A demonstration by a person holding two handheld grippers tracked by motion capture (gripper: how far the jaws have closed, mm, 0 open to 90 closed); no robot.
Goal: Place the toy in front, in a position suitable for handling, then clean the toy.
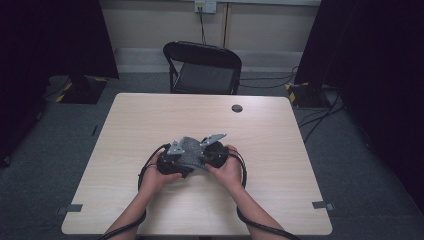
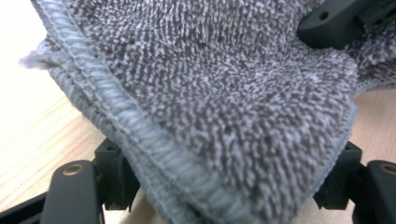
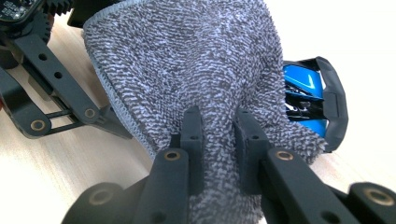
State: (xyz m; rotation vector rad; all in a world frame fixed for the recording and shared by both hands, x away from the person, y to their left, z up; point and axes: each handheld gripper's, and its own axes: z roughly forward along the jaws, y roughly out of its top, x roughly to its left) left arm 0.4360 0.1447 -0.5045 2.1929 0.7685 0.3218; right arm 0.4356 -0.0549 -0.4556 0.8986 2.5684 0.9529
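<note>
A grey terry towel (image 1: 189, 149) is bunched at the middle of the light wooden table (image 1: 145, 115), between two hand-held grippers that face each other. My right gripper (image 3: 219, 126) is shut on a fold of the towel (image 3: 187, 60), its pads pinching the cloth. My left gripper (image 2: 226, 172) has its jaws standing wide apart, and the towel (image 2: 210, 93) drapes over and between them. In the high view the left gripper (image 1: 186, 162) sits at the towel's left and the right gripper (image 1: 201, 157) at its right. A blue and black object (image 3: 306, 91) shows partly behind the cloth.
A black folding chair (image 1: 205, 70) stands beyond the table's far edge. A round cable hole (image 1: 237, 108) lies near the far right of the tabletop. Dark curtains hang at both sides, and cables run across the floor at the right.
</note>
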